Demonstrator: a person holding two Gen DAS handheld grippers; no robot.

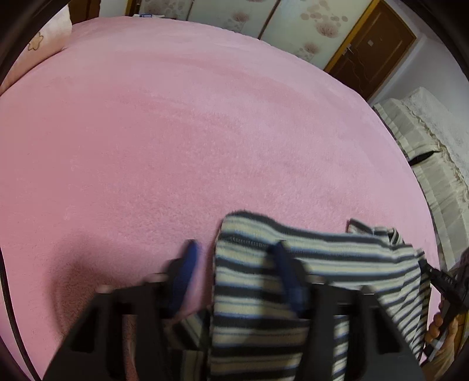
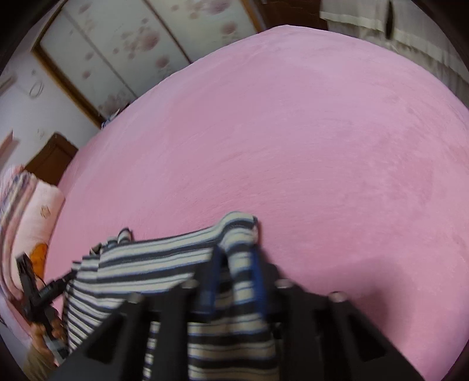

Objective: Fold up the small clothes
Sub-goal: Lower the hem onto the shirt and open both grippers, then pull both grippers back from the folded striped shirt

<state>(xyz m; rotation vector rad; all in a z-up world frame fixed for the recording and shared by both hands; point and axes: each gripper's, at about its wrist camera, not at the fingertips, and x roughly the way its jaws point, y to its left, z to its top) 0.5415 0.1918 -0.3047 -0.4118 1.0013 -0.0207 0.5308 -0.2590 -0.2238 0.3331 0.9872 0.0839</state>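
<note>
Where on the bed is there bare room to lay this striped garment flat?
The pink bedspread is bare ahead of both grippers, from the striped garment out to the wardrobe side and the pillow. It is crowded only at the near edge, where the right gripper and left gripper hold the cloth.

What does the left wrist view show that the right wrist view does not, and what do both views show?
Only the left wrist view shows the left gripper with its blue fingers set wide, the garment's edge between them, and a brown door.

Only the right wrist view shows the right gripper shut on a bunched corner of the garment, and folded bedding at the left.

Both show the striped garment on the pink blanket, and floral wardrobe panels behind.
</note>
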